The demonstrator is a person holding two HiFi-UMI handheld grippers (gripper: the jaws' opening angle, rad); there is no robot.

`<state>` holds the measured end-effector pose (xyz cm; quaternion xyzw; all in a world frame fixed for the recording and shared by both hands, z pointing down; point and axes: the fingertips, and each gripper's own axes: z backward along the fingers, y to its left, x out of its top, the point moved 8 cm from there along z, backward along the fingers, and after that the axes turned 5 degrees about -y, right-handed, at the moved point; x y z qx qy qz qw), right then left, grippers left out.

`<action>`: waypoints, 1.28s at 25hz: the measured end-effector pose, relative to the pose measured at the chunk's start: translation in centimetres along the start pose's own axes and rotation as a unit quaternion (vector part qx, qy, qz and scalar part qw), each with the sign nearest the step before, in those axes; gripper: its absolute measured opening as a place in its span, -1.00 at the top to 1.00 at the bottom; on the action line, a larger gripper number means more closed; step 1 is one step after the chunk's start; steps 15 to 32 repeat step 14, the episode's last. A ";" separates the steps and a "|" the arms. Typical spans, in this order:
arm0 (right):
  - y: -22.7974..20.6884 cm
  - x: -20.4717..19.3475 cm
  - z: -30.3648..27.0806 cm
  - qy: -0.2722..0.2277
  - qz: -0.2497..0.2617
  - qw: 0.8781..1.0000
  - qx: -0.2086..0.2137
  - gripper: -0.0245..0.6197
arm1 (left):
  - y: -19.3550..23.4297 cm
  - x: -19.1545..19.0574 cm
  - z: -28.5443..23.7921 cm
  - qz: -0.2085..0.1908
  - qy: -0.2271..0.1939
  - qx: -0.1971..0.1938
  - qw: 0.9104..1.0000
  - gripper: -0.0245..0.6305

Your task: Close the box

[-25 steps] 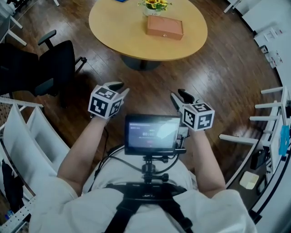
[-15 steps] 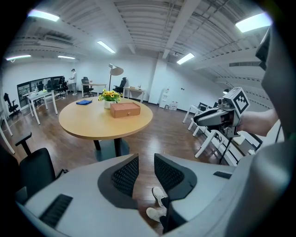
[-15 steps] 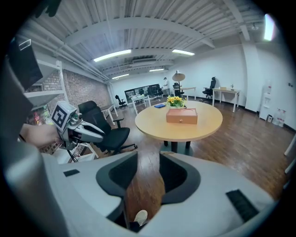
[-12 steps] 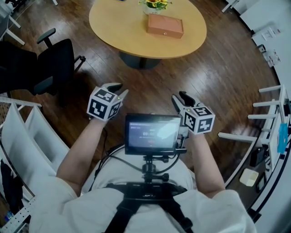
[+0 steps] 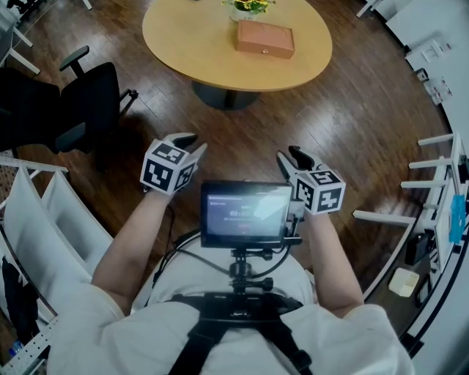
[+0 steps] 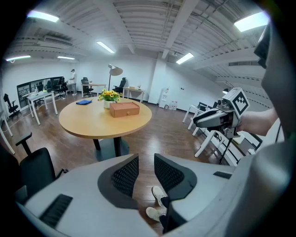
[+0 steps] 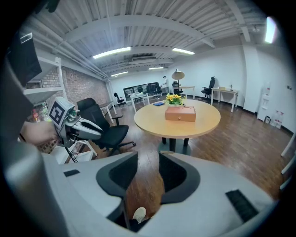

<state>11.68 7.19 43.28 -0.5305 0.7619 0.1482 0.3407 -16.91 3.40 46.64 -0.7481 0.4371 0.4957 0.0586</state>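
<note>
The brown box (image 5: 265,39) lies with its lid down on the round wooden table (image 5: 198,44), far ahead of both grippers. It also shows in the left gripper view as the box (image 6: 124,109) and in the right gripper view as the box (image 7: 180,113). My left gripper (image 5: 194,144) hangs over the wood floor, well short of the table, shut with nothing in it (image 6: 146,158). My right gripper (image 5: 289,154) is level with it on the right, open and empty (image 7: 148,157). Each gripper sees the other off to its side.
A vase of yellow flowers (image 5: 249,6) stands behind the box. A black office chair (image 5: 88,102) is left of the table. White racks (image 5: 44,212) stand at the left and white frames (image 5: 440,168) at the right. A small screen (image 5: 245,214) is mounted at my chest.
Both grippers keep their place and their jaws look the same. The table sits slightly higher in the head view.
</note>
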 end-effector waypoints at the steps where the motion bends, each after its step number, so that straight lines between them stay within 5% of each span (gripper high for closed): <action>1: 0.0 -0.1 0.0 0.001 0.000 1.000 0.000 0.45 | -0.1 -0.1 0.0 0.000 0.001 0.000 1.000 0.62; 32: 0.1 -0.4 0.1 0.003 -0.001 1.000 -0.009 0.45 | -0.3 -0.3 -0.3 -0.006 0.005 -0.007 1.000 0.62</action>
